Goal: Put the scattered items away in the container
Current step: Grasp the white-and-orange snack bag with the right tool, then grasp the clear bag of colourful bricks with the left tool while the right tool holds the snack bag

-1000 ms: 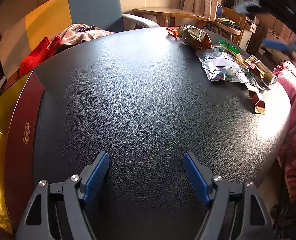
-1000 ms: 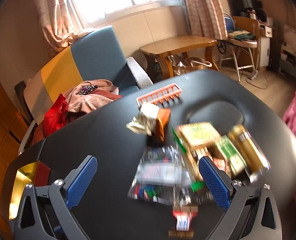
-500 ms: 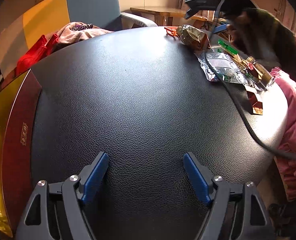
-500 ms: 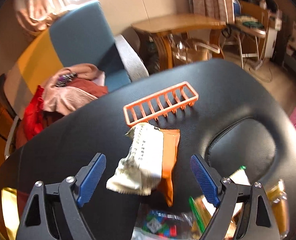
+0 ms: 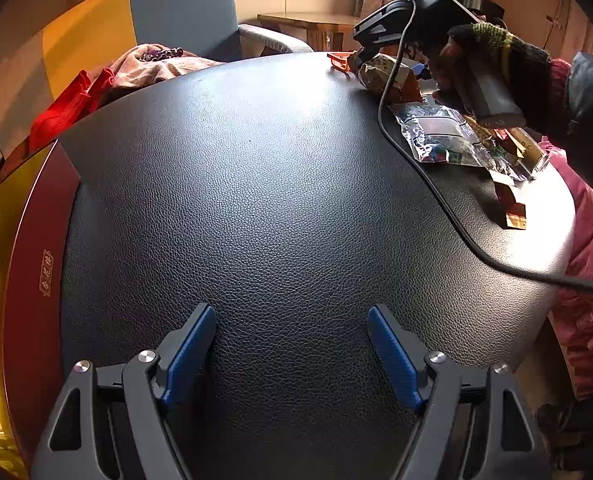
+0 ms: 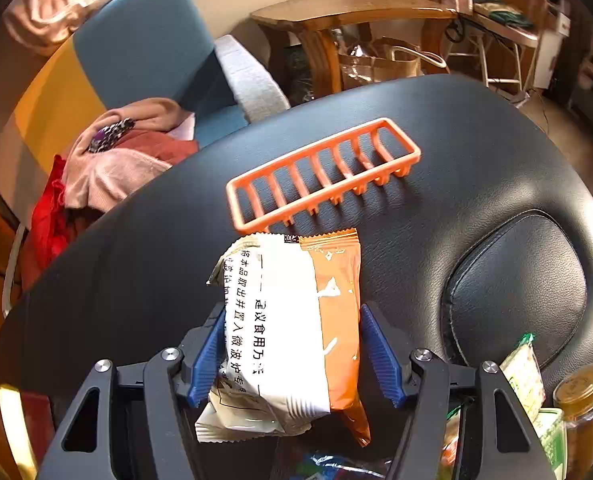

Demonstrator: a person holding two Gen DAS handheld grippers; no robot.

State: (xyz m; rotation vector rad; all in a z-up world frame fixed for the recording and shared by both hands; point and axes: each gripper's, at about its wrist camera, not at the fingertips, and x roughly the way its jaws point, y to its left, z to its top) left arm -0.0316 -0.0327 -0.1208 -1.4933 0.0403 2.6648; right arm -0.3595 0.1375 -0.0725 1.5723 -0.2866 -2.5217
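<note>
Right tool (image 6: 292,354) closing around snack packet (image 6: 292,320); pads not yet pressing. I keep it centred, squeeze gently. Left tool (image 5: 292,354) wide, empty over worktop (image 5: 276,200).

table (image 5: 296,168): black grained leather, slight sheen; snack packet (image 6: 296,320): glossy plastic film; rack (image 6: 324,172): orange plastic

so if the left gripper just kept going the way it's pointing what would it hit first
Probably the bare black table top. The left gripper is open with nothing between its fingers, angled down at empty leather; the snack packets lie far off to the right.
</note>
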